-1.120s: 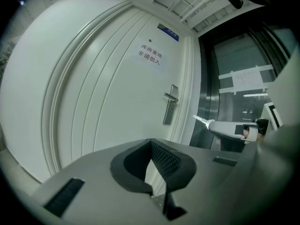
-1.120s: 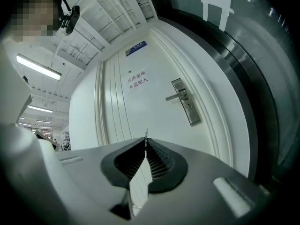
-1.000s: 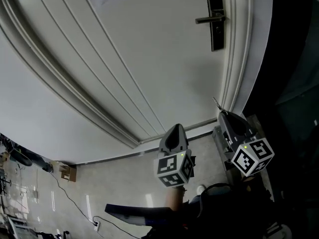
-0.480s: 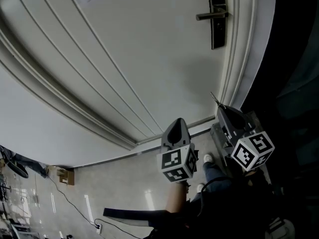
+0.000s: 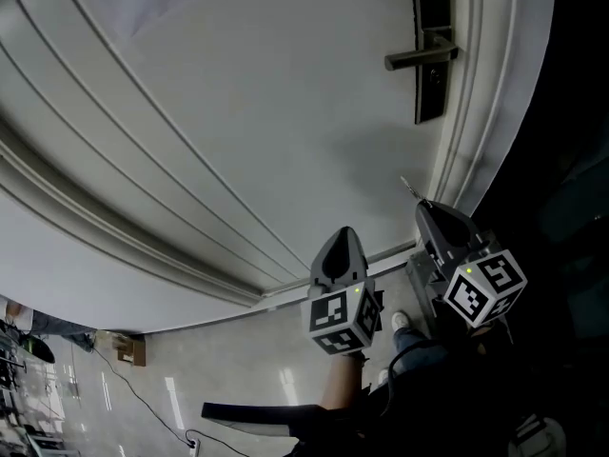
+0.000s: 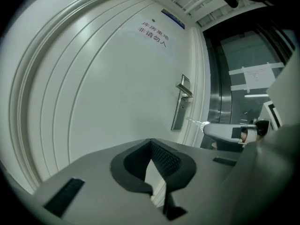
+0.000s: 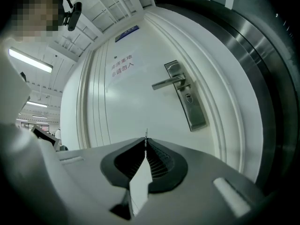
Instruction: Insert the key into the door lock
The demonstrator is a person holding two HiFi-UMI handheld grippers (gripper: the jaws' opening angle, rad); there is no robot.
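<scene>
A white door carries a dark metal lock plate [image 5: 433, 46] with a lever handle [image 5: 422, 58]. The right gripper view shows the same plate [image 7: 187, 102], its keyhole [image 7: 188, 98] just below the handle [image 7: 168, 83]. My right gripper [image 5: 425, 215] is shut on a thin silver key [image 5: 409, 190], whose tip [image 7: 146, 137] sticks out past the jaws [image 7: 145, 146] and points toward the door, well short of the lock. My left gripper [image 5: 340, 241] hangs beside it, shut [image 6: 151, 142] and holding nothing. From the left gripper view, the key [image 6: 197, 122] is visible at the right.
The door has raised panel mouldings [image 5: 143, 160] and a stepped white frame [image 5: 476, 112] along its right edge. Beyond the frame is a dark glass and steel wall [image 7: 262, 78]. A paper notice [image 6: 154, 32] hangs high on the door. Below lies a tiled floor [image 5: 190, 369].
The head view has shifted, so the lock sits a little lower and further right in it. Both grippers stay in about the same place, the key still held.
</scene>
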